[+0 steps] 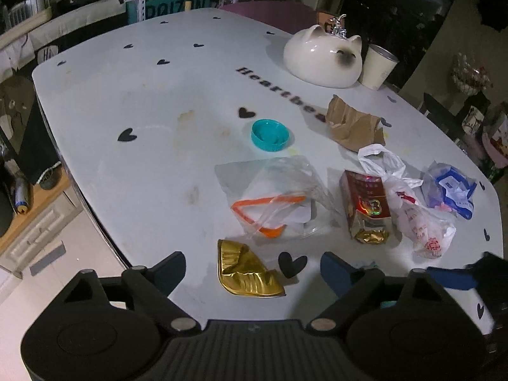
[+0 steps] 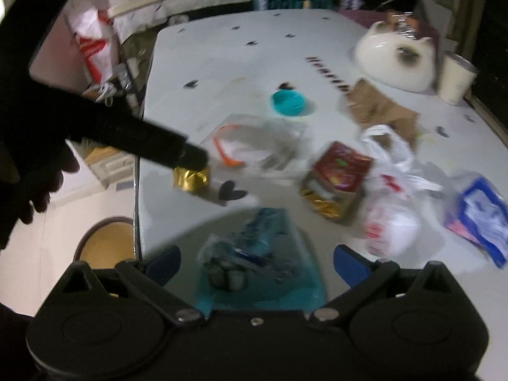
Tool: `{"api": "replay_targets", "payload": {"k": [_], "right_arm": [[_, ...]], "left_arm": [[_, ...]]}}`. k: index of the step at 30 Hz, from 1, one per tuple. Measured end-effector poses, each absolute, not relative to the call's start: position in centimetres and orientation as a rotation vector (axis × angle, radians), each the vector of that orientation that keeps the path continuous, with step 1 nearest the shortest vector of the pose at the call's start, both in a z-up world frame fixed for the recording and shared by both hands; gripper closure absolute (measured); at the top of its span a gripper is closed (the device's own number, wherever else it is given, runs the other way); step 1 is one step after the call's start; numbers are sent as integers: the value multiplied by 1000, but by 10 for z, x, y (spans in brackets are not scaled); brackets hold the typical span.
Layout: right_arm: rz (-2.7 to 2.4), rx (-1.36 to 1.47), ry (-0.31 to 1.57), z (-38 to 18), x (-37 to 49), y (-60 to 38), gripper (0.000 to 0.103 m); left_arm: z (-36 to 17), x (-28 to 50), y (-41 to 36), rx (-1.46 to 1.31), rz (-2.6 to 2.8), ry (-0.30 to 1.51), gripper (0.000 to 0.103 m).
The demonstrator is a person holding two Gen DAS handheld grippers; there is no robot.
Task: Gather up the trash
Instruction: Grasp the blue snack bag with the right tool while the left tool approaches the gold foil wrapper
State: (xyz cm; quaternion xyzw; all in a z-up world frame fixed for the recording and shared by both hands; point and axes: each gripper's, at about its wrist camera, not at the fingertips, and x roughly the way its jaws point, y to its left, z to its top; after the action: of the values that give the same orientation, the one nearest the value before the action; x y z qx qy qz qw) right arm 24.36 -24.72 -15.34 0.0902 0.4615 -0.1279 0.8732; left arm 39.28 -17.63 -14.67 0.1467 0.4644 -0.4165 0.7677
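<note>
Trash lies on a white table (image 1: pixel 133 101): a gold foil wrapper (image 1: pixel 246 273), a clear bag with an orange zip strip (image 1: pixel 273 200), a teal cap (image 1: pixel 270 135), a red carton (image 1: pixel 365 204), a white plastic bag (image 1: pixel 412 209), a blue-white packet (image 1: pixel 451 190) and crumpled brown paper (image 1: pixel 354 125). My left gripper (image 1: pixel 254 268) is open, its jaws either side of the gold wrapper. My right gripper (image 2: pixel 257 263) is open over a blue crumpled wrapper (image 2: pixel 254 247) on a teal surface. The left gripper's body (image 2: pixel 133 130) reaches to the gold wrapper (image 2: pixel 192 179) in the right wrist view.
A white cat-shaped ceramic piece (image 1: pixel 322 55) and a paper cup (image 1: pixel 379 66) stand at the far right of the table. A round bin (image 2: pixel 108 241) sits on the floor by the table's left edge. Shelves and clutter lie beyond the table.
</note>
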Motion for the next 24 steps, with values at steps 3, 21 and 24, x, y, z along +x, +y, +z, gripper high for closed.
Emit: {"api": "replay_targets", "payload": {"k": [3, 21, 24], "right_arm": [[-274, 167, 991, -168, 253, -248, 0], [-366, 299, 1048, -173, 226, -266, 26], [-376, 323, 1038, -171, 221, -266, 30]], "left_arm": [[-155, 391, -177, 314, -904, 1015, 17], [-185, 387, -188, 235, -825, 1084, 55], [-185, 383, -187, 239, -823, 1086, 56]]}}
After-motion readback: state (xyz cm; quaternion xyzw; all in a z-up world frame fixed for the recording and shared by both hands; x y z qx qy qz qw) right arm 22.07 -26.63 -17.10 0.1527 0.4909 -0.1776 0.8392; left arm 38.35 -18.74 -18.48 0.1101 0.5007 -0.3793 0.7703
